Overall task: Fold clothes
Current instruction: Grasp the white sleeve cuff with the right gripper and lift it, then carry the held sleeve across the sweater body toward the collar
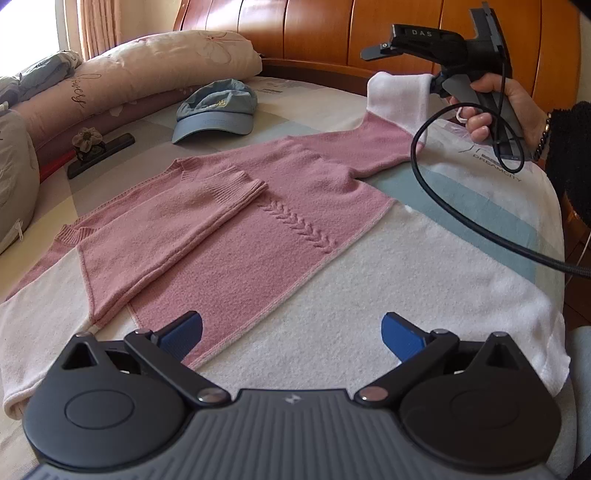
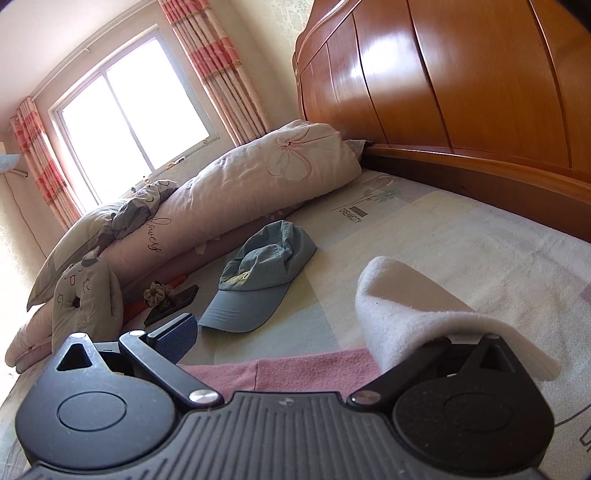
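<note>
A pink and white knit sweater [image 1: 258, 221] lies flat on the bed in the left wrist view. One sleeve [image 1: 184, 221] is folded across its chest. The other sleeve runs up to the right, and its white cuff [image 1: 399, 99] is raised off the bed. My left gripper [image 1: 291, 328] hovers open over the sweater's lower white part, holding nothing. A hand holds my right gripper [image 1: 400, 66] at the raised cuff. In the right wrist view the right gripper [image 2: 291, 332] stands open, and the white cuff [image 2: 413, 314] drapes over its right finger, hiding it.
A blue cap [image 1: 218, 110] lies beyond the sweater, with a dark flat object bearing a flower [image 1: 99, 151] to its left. Rolled floral bedding [image 1: 147, 70] lines the far left and a wooden headboard [image 1: 332, 33] the back. A black cable [image 1: 461, 229] loops over the bed's right side.
</note>
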A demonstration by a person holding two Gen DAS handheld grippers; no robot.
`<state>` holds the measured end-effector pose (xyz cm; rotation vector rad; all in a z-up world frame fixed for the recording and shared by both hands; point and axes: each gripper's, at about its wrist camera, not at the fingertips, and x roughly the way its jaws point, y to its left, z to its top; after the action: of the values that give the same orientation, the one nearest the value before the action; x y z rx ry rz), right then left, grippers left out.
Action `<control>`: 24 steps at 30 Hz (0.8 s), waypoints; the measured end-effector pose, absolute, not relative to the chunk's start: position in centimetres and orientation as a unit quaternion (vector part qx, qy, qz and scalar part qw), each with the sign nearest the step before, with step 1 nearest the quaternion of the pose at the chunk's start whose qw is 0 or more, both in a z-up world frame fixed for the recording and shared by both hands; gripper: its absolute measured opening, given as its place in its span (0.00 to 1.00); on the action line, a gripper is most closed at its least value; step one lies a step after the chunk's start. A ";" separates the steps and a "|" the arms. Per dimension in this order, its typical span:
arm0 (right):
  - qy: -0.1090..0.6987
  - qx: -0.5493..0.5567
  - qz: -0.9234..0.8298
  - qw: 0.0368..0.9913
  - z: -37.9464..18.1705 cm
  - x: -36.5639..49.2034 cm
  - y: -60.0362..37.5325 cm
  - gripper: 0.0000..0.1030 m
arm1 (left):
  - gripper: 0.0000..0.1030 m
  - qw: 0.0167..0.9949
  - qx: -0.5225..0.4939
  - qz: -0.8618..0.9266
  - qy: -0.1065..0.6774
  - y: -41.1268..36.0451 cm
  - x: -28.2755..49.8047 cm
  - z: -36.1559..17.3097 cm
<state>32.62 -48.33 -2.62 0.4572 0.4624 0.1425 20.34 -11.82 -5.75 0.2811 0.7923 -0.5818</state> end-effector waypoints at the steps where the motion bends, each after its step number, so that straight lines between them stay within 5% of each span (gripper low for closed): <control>1: 0.230 0.220 0.072 0.945 -2.5 32.7 -47.7 1.00 | 0.99 0.872 0.137 -0.279 0.379 -11.5 20.2 -5.7; 24: 0.269 0.154 0.143 0.940 -0.1 36.0 -33.6 1.00 | 0.99 0.856 0.164 -0.271 0.408 -4.3 17.3 -6.5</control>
<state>35.98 -33.56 -0.11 0.3152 0.5488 0.2919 17.30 -4.26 -6.48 0.3455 0.8581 -0.5692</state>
